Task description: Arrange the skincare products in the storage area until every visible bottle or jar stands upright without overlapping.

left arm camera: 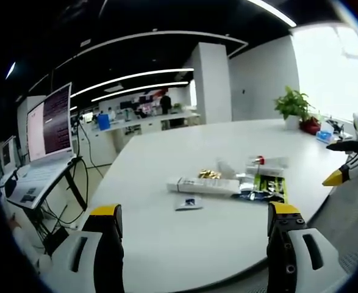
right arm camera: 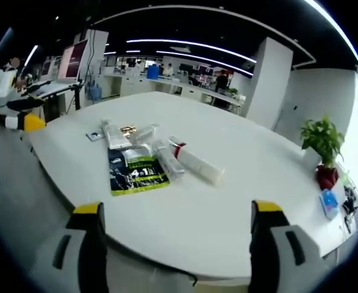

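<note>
Several skincare items lie flat in a loose cluster on the large white round table [right arm camera: 239, 201]: a long white tube with a red band [right arm camera: 194, 162], a dark green and black sachet [right arm camera: 135, 173], a long white box [left arm camera: 204, 185] and some small clear bottles I cannot tell apart. I hold both the left gripper [left arm camera: 194, 232] and the right gripper [right arm camera: 175, 229] with jaws wide apart and empty, well back from the cluster. I judge the tube light, smooth and somewhat slippery, so I would take it across the middle of its body; the sachet looks soft and thin and will hardly stand.
</note>
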